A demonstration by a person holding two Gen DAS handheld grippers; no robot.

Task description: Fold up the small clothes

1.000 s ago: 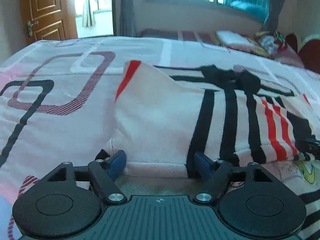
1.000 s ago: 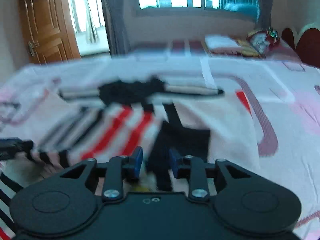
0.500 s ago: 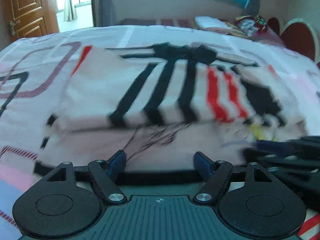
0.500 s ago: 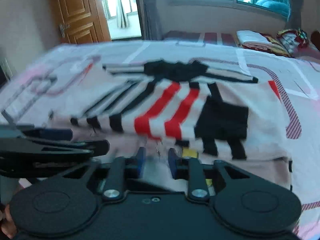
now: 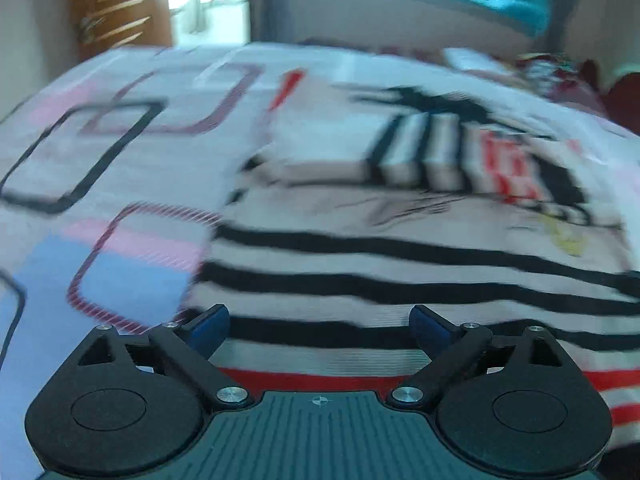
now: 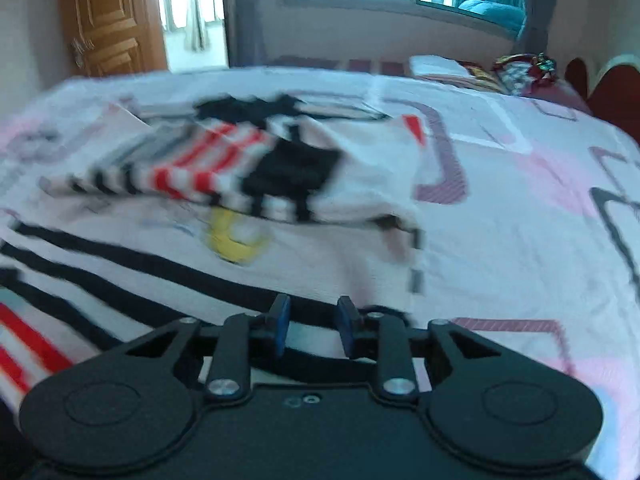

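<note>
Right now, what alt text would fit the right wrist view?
A white knitted garment with black and red stripes lies partly folded on a pink patterned bedsheet. The black right tongs, opening slightly, hover at its near hem.

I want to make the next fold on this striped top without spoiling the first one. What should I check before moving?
1. Far part of the striped top folded over toward the near half: ok, it lies doubled on the bedsheet.
2. Left gripper free of cloth: ok, its jaws are opening wide with nothing pinched between them.
3. Right gripper free of cloth: ok, the narrow gap is opening, pads pressing on nothing.
4. Near hem flat and reachable: ok, the stripes lie just beyond both grippers.
5. Fold edge straight and smooth: cannot tell, both views are blurred.
6. Right edge tidy: not ok, it bulges near the corner.
</note>
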